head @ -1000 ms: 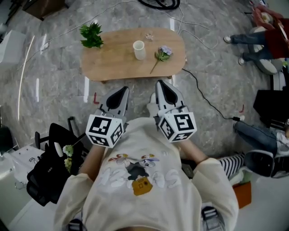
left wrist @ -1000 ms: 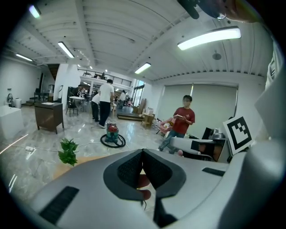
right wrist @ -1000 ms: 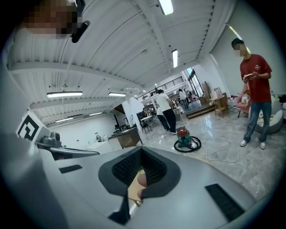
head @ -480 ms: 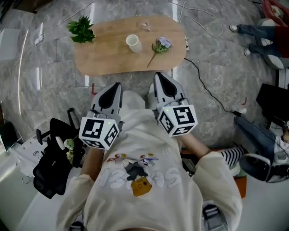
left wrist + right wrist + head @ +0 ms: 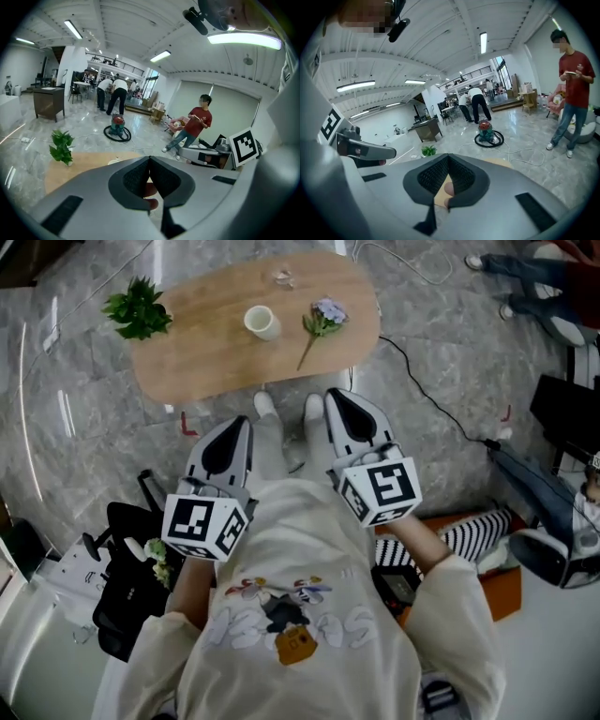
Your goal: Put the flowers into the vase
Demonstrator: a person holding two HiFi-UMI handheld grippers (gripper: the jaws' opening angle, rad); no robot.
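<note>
On the desk (image 5: 206,357) the flower (image 5: 319,317) is lying near the vase (image 5: 260,322). Off the desk's near edge, the left hand-held gripper (image 5: 237,423) and right hand-held gripper (image 5: 332,395) are hovering, jaws pressed together, empty.

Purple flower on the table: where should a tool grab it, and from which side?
Grip the bare stem mid-length, coming from above on the near side. The purple flower lies flat on the table with the stem end toward the near edge; the blossom would likely crush.
</note>
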